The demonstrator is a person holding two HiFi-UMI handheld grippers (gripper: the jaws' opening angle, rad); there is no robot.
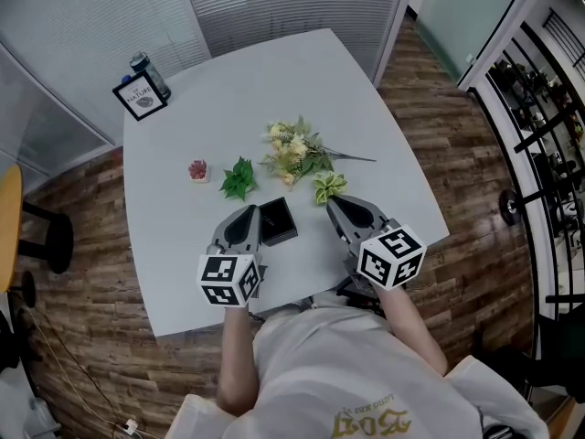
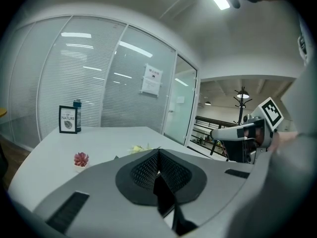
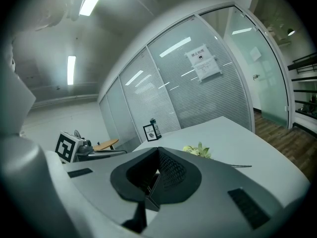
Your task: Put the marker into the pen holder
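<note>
Left gripper [image 1: 248, 212] and right gripper [image 1: 335, 203], both grey and two-jawed, are pressed together and empty, flanking the black square pen holder [image 1: 277, 219]. No marker shows: it may be inside the holder or out of view, so you cannot judge the step.

The white table [image 1: 274, 80] is carrying all items listed here. A small red potted plant [image 1: 198, 170] is standing ahead and to the left of the left gripper [image 1: 247, 212]. A green leaf sprig [image 1: 239, 178] is lying just ahead of that gripper's tips. A pale flower bunch [image 1: 294, 152] is lying further ahead, between the two tools' lines. A yellow-green bloom [image 1: 328, 187] is lying just ahead of the right gripper [image 1: 340, 204]. A framed sign [image 1: 140, 97] and a dark bottle [image 1: 149, 74] are standing together far ahead-left.
</note>
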